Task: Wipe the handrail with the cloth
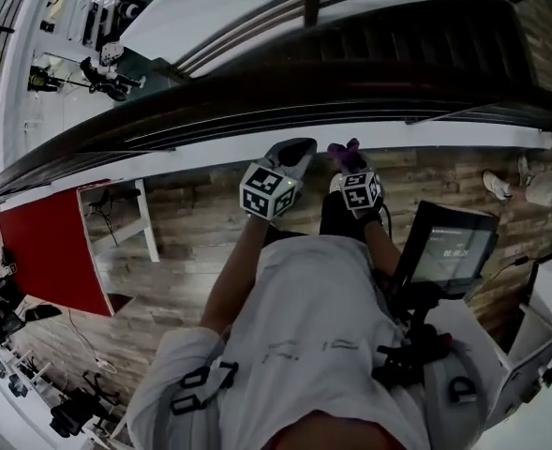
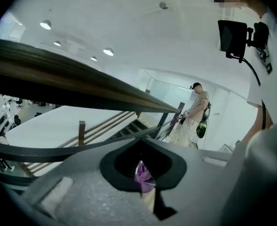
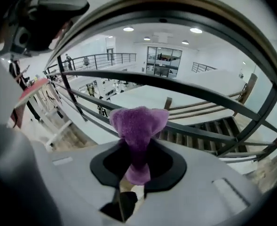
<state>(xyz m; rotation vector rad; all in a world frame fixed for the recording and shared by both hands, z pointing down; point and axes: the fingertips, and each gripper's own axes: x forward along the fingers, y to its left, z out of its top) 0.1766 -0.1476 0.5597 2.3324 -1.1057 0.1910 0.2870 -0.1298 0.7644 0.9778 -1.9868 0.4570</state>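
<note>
My right claw (image 3: 136,169) pinches the purple cloth (image 3: 138,121) by one tuft. My left claw (image 2: 146,180) is closed on a purple scrap (image 2: 142,172). I fear handrail (image 1: 257,92) friction tugs it free.

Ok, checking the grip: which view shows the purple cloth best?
The right gripper view: the purple cloth stands large between the jaws. The left gripper view shows a sliver between its jaws; the head view, a small tuft.

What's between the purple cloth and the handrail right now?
Nothing: the right gripper view shows only open air between the purple cloth and the handrail above it.
</note>
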